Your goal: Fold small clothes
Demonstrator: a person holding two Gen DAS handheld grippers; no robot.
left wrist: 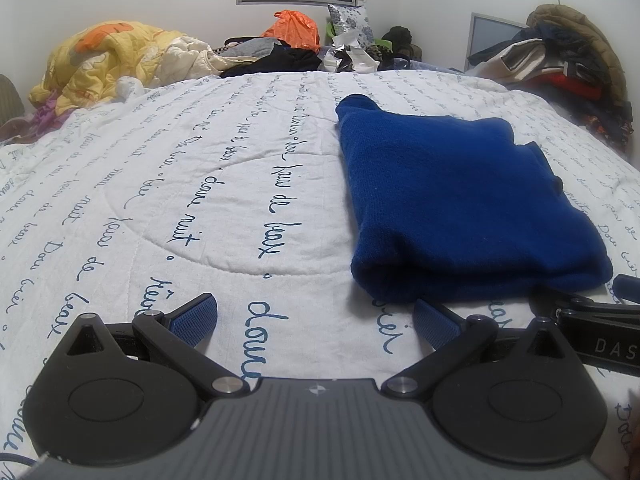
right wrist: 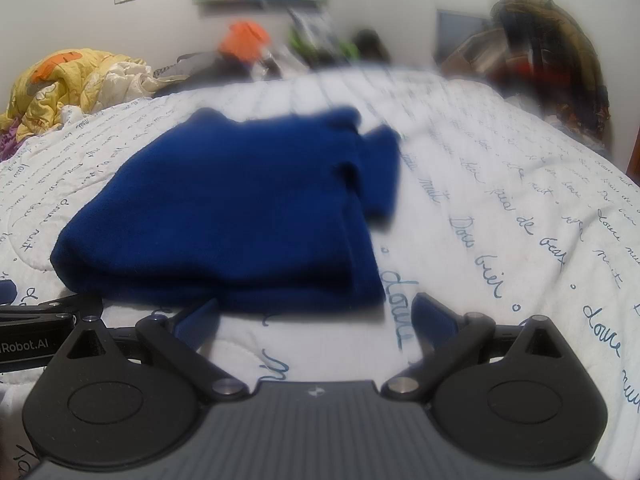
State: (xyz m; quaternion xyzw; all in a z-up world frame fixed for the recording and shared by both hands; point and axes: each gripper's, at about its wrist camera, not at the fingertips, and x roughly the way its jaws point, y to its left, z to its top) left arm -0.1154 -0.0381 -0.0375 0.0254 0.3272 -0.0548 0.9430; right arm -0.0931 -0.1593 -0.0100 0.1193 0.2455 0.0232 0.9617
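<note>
A folded dark blue knit garment (left wrist: 460, 200) lies flat on the white quilt with blue script (left wrist: 200, 200). In the left wrist view it sits ahead and to the right. My left gripper (left wrist: 316, 320) is open just short of its near left corner, with nothing between the blue pads. The right wrist view is blurred; there the blue garment (right wrist: 240, 208) lies ahead and to the left. My right gripper (right wrist: 316, 320) is open at its near edge and holds nothing. Each view shows part of the other gripper at its side edge.
A crumpled yellow blanket (left wrist: 100, 60) lies at the far left of the bed. Mixed clothes and an orange bag (left wrist: 294, 28) are heaped at the far end. A pile of coats (left wrist: 572, 64) rises at the far right.
</note>
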